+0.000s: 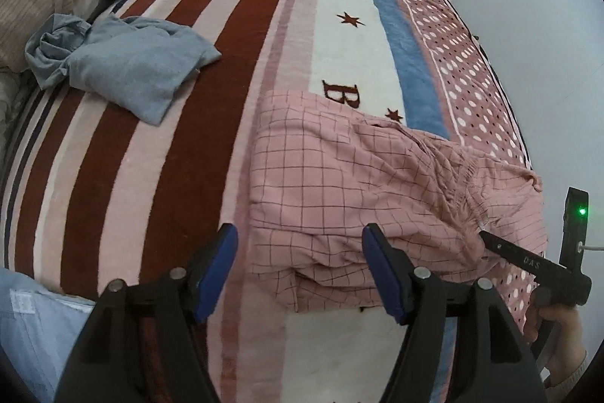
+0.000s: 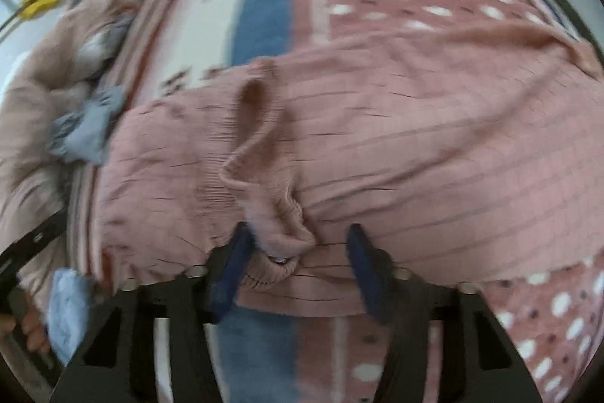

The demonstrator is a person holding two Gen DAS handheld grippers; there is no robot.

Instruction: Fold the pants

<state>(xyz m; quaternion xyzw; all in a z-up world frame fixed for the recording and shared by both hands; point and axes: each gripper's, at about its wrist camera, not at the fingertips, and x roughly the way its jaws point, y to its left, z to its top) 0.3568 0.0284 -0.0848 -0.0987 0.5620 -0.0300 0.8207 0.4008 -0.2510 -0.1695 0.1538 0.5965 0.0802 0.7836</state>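
On the near edge of a bed covered by a plush blanket [image 1: 158, 146] of maroon and pale pink stripes, a blue band and white dots, the pink checked cotton pants [image 1: 339, 184] lie partly folded into a rumpled block, the gathered elastic waistband [image 2: 264, 199] humped up towards the right-hand side. The left gripper [image 1: 300, 270] hangs over the near left corner of the pants with its blue-padded jaws parted and nothing between them; one pad sits above the blanket, the other above the cloth. The right gripper [image 2: 298, 267] straddles the waistband ridge, jaws apart with the bunched elastic between them, and the pads do not yet appear to press it (motion blur makes that hard to swear to). My judgement is that the main risk lies here: if the right jaws close on only the top ruffle of elastic, a single layer could lift and drag the stack open, undoing the fold. The left gripper, closing where it is, might pinch blanket pile along with the hem. A crumpled grey-blue garment [image 1: 124, 70] lies well apart on the stripes and poses no obstacle. Hidden things matter: the legs of the pants are tucked beneath and unseen, the near edge is cut off behind the gripper bodies, and the right wrist view is smeared throughout.
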